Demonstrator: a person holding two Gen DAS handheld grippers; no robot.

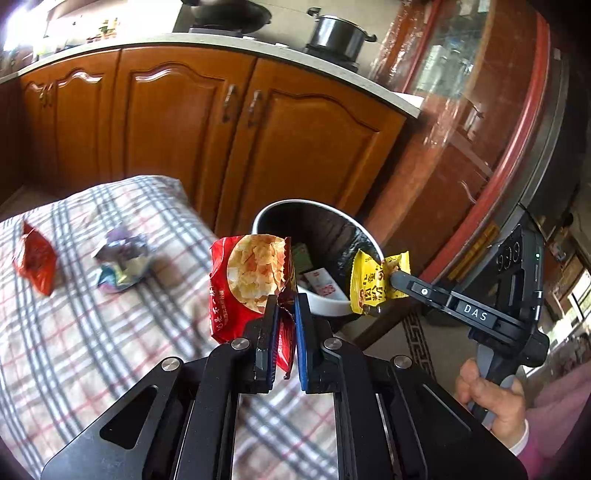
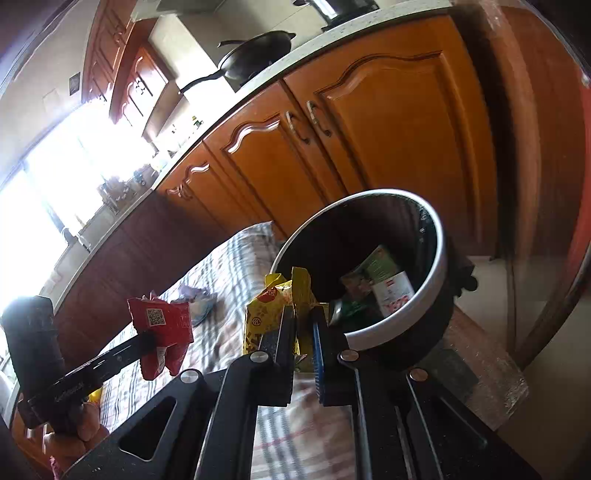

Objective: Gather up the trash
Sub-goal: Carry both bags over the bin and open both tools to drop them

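My left gripper (image 1: 286, 306) is shut on a red chip bag (image 1: 247, 284), held up just left of the white-rimmed trash bin (image 1: 332, 308). My right gripper (image 2: 304, 321) is shut on a yellow snack wrapper (image 2: 269, 314), near the bin's (image 2: 439, 258) front rim. Each view shows the other gripper: the right gripper (image 1: 393, 277) pinches the yellow wrapper (image 1: 369, 280) over the bin's right rim, and the left gripper (image 2: 149, 341) carries the red bag (image 2: 162, 325). Inside the bin lie a green packet (image 2: 376, 264) and a white-and-red packet (image 2: 393, 295).
A plaid cloth (image 1: 74, 332) covers the table; on it lie an orange-red wrapper (image 1: 35, 258) and a crumpled silver-blue wrapper (image 1: 122, 262). Wooden cabinets (image 1: 184, 122) with a counter, a pan and a pot (image 1: 338, 35) stand behind. A hand (image 1: 491, 391) holds the right gripper's handle.
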